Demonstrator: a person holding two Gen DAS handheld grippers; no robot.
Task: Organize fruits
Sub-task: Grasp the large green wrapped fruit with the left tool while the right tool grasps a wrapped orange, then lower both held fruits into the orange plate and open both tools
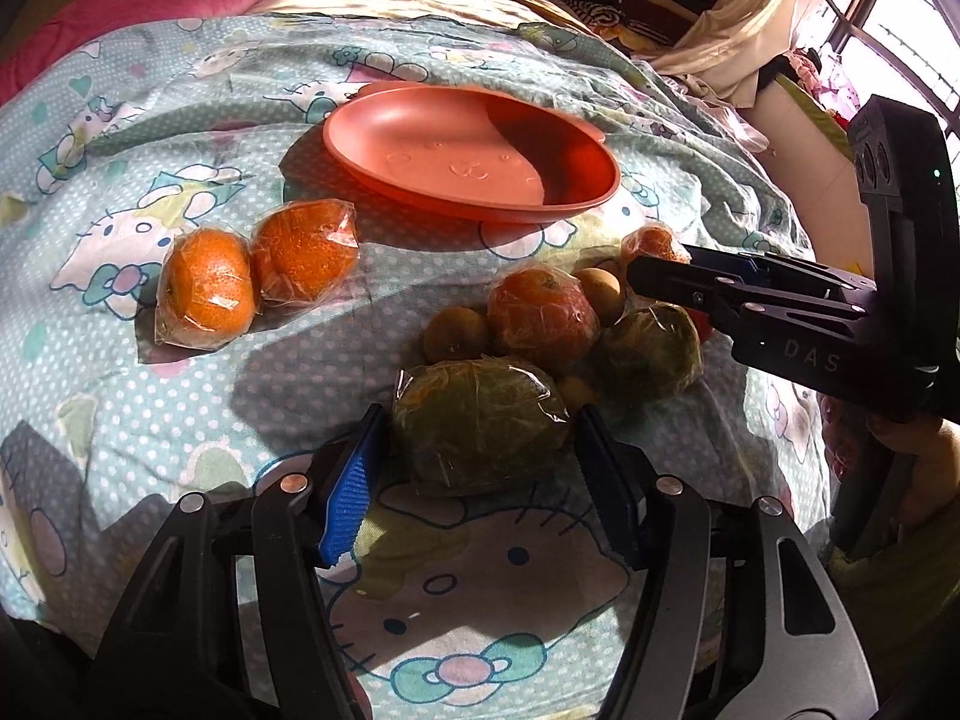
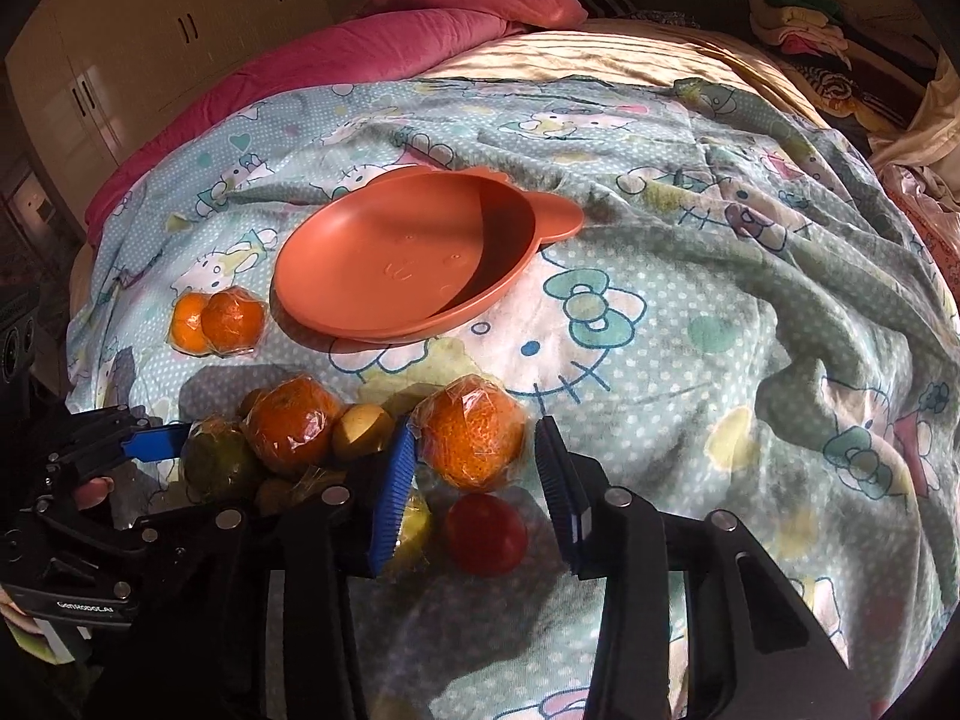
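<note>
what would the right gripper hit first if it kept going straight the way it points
Most likely the wrapped orange sitting between the right gripper fingers; the left pad looks against its wrap. Beyond it lies patterned bedsheet, though depth is hard to judge.

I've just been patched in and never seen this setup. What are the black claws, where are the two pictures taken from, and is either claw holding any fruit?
No robot here: a person holds a black two-finger gripper in each hand, each with a fisheye camera looking along its fingers. The left gripper straddles a green plastic-wrapped fruit; its blue pads look pressed against the wrap. The right gripper brackets an orange plastic-wrapped fruit; the left pad touches, the right shows a small gap, so no firm grip yet. All lies on a cartoon-cat bedsheet, beside an empty orange bear-eared plastic plate. Two more wrapped oranges lie apart.
</note>
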